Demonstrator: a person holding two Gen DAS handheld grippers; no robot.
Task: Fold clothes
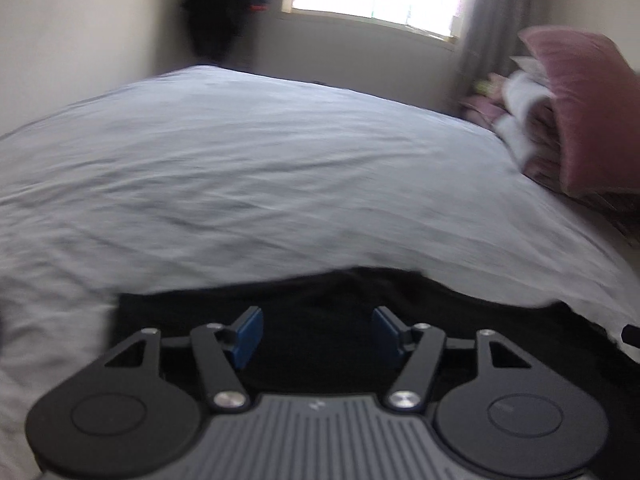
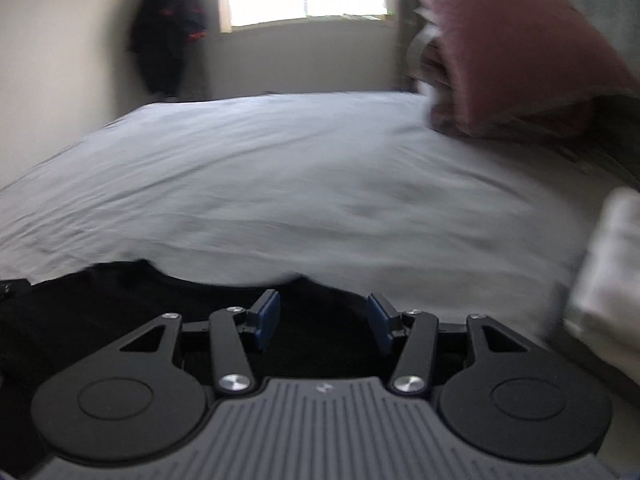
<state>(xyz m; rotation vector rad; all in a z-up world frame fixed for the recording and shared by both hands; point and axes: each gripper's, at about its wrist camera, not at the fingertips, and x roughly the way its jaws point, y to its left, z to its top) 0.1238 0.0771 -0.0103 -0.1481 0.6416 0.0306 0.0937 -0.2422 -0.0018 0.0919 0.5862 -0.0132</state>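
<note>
A black garment (image 1: 328, 292) lies flat at the near edge of the bed, and it also fills the lower left of the right wrist view (image 2: 100, 300). My left gripper (image 1: 318, 330) hovers over it, open, its blue pads apart with only dark cloth showing below the gap. My right gripper (image 2: 322, 320) is open too, above the garment's right part near its edge. Neither pair of pads presses on the cloth. Both views are motion-blurred.
The bed is covered by a wrinkled pale grey sheet (image 1: 260, 168). A pink pillow (image 1: 588, 108) and folded white and pink laundry (image 1: 524, 128) sit at the right. A white cloth pile (image 2: 612, 264) lies at the right edge. Dark clothing (image 2: 168, 36) hangs by the window.
</note>
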